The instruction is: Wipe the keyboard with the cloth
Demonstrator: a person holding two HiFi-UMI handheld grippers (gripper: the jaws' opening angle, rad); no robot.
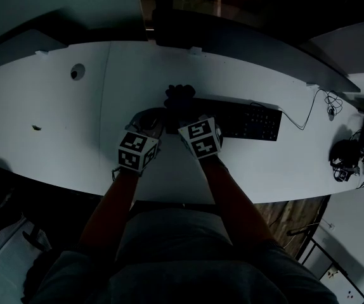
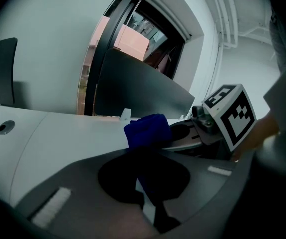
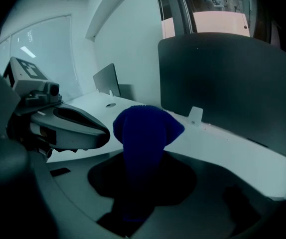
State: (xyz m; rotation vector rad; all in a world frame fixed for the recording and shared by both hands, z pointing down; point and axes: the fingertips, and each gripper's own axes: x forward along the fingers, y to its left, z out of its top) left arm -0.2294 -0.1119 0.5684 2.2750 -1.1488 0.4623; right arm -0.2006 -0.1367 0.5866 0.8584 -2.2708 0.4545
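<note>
Rightward, cables (image 1: 345, 160) beyond keyboard (image 1: 253, 123) and cloth (image 1: 180, 97).

The black rectangular keyboard (image 1: 248, 122) loses its left end behind the right gripper (image 1: 185, 111) and the dark blue bunched cloth (image 1: 180, 97), and from the head view both grippers' jaw tips are tucked out of sight under their marker cubes. In the right gripper view the cloth's lower end sinks into shadow between the jaws, too dark to follow. At the white desk (image 1: 55, 138)'s right edge a black cable tangle (image 1: 353, 157) runs out of frame, too murky to sort, and a tiny dark speck (image 1: 36, 128) at left is too small to name.
</note>
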